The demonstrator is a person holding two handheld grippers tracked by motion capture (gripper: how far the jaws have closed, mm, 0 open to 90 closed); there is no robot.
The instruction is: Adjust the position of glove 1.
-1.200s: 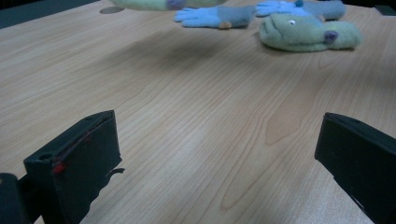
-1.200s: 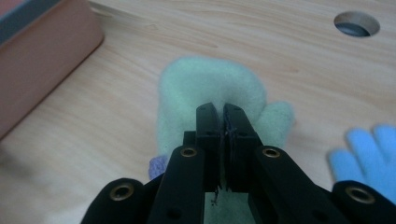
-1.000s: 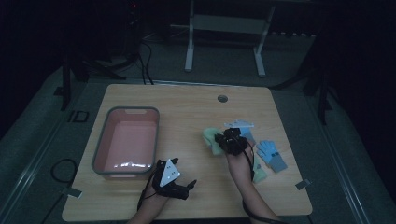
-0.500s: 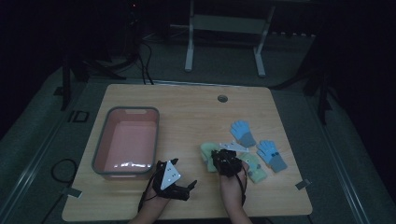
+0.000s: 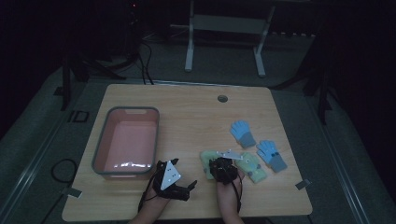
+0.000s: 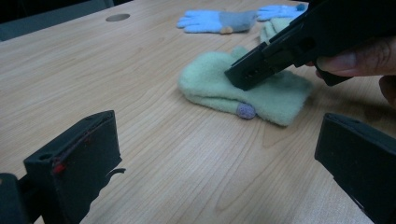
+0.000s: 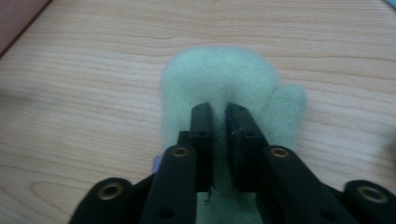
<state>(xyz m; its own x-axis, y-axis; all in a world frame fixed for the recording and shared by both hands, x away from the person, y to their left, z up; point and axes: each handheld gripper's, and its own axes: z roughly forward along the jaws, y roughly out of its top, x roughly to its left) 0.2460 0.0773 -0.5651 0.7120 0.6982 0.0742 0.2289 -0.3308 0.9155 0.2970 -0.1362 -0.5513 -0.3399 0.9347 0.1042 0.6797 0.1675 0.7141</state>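
Observation:
A pale green mitten [image 5: 206,161] [image 6: 210,84] [image 7: 219,74] lies flat on the wooden table [image 5: 187,116] near its front edge. My right gripper [image 5: 223,169] [image 6: 243,77] [image 7: 219,109] rests on it, tips down. Its jaws have just been opening and stand a narrow gap apart, with the fleece still between them. My left gripper [image 5: 180,189] [image 6: 219,135] sits low at the front, a little left of the mitten. It points at the mitten and is wide open with nothing between its jaws. A second green mitten [image 5: 254,168] [image 6: 273,28] lies just to the right.
A pink bin [image 5: 133,110] stands at the left of the table. Two blue gloves [image 5: 243,133] [image 5: 272,155] lie at the right, behind the green mittens. A round cable hole [image 5: 222,98] is near the far edge.
My right gripper has carried the green mitten left and toward the front edge, down onto the table beside the left gripper. The left gripper has stayed put.

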